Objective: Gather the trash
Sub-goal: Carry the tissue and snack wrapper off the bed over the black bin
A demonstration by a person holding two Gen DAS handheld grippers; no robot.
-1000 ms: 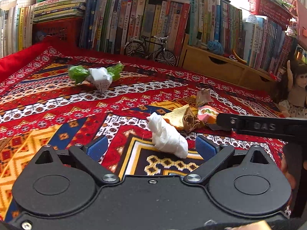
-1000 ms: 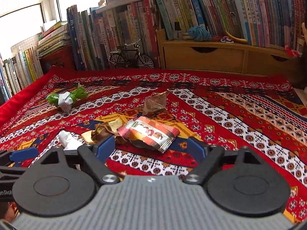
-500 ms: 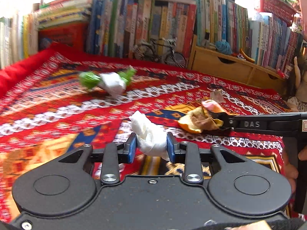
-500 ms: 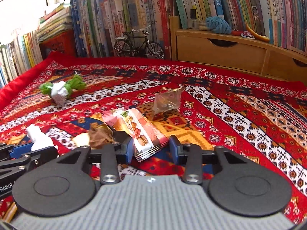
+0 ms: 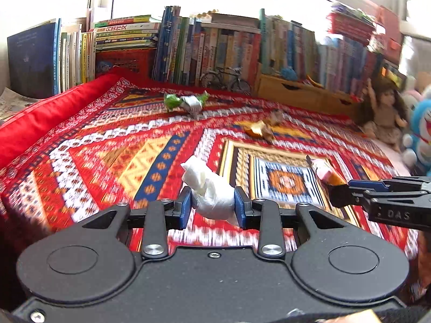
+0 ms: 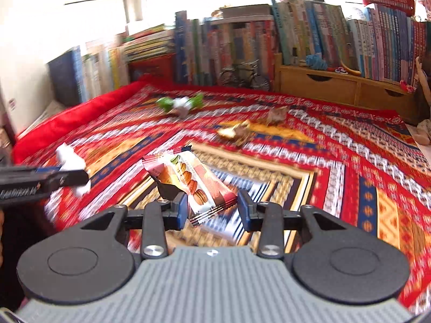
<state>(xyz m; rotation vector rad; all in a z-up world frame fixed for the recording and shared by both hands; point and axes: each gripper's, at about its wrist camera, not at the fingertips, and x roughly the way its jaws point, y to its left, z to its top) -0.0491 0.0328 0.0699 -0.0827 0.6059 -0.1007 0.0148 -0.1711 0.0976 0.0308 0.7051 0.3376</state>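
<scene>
White tissue wad (image 5: 211, 192) is sitting pinched between the blue pads of the left gripper (image 5: 212, 207), lifted clear of the patterned red cloth (image 5: 113, 145), its top poking up past the pads. Macaron snack wrapper (image 6: 192, 181) is hanging in the right gripper (image 6: 212, 208): the left pad is pressing its lower end, contact at the right pad is unclear, so the grip looks one-sided. Both sets of jaws have just been closing, each with its piece between them. Both grippers are pointing forward and down over the cloth, side by side, each showing in the other's view. Still lying on the cloth further back: green-and-white wrapper (image 5: 187, 102), yellow-brown crumpled wrapper (image 5: 258, 129), small brownish wrapper (image 6: 277, 115). Behind them: toy bicycle (image 5: 225, 80), row of books (image 5: 204, 45), wooden drawer unit (image 6: 342, 87). Doll (image 5: 385, 113) is sitting at the right edge. Nothing is blocking either gripper.
</scene>
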